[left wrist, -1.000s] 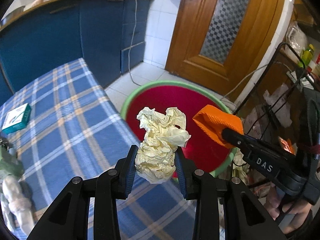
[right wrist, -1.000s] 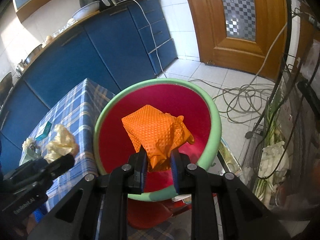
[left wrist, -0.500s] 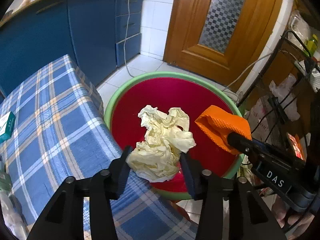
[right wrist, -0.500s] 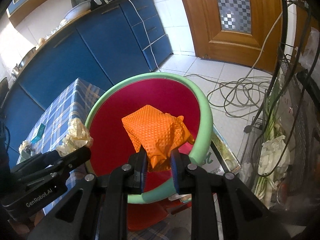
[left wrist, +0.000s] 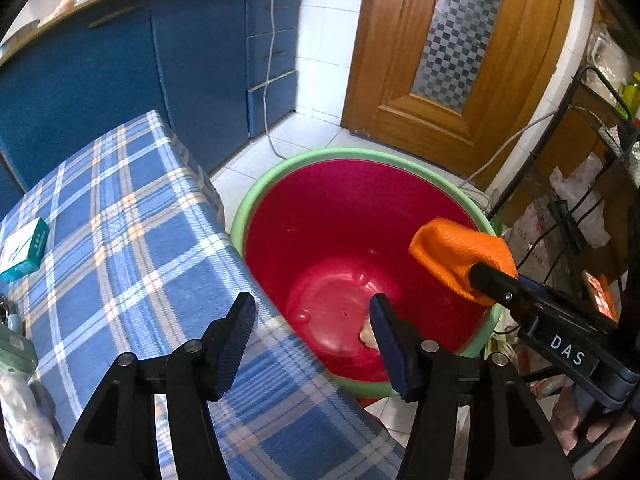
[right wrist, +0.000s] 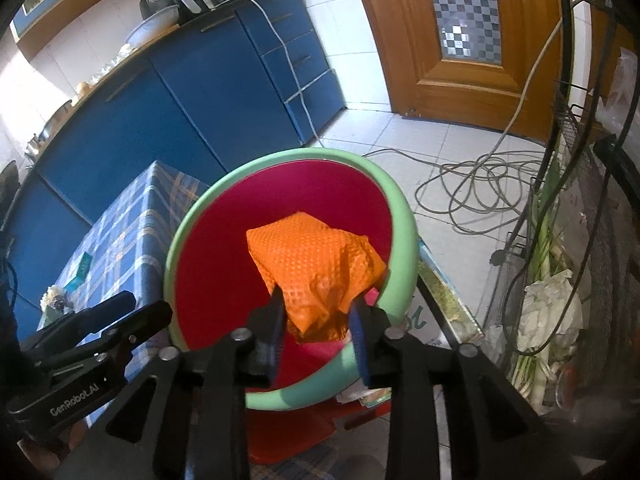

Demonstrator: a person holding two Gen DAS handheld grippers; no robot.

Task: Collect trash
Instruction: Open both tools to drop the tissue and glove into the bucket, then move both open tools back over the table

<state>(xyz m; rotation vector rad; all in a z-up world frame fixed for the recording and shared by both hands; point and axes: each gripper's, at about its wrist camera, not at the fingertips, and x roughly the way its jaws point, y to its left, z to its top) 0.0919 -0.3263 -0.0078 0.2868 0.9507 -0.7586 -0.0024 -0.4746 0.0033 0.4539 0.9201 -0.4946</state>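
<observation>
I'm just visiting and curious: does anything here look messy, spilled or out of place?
Mostly no. A grey cable lies in loose tangled loops on the floor tiles beside the red basin, which looks untidy. The right gripper holds an orange wrapper over the basin.

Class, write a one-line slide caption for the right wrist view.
Right hand-held gripper holds an orange wrapper above the red, green-rimmed basin.

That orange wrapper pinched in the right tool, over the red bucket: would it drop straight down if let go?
Probably not straight. The orange wrapper looks thin and crinkled, so likely very light and apt to flutter. It sags past the right gripper, suggesting it is floppy. It hangs over the bucket, so it should still land inside.
</observation>
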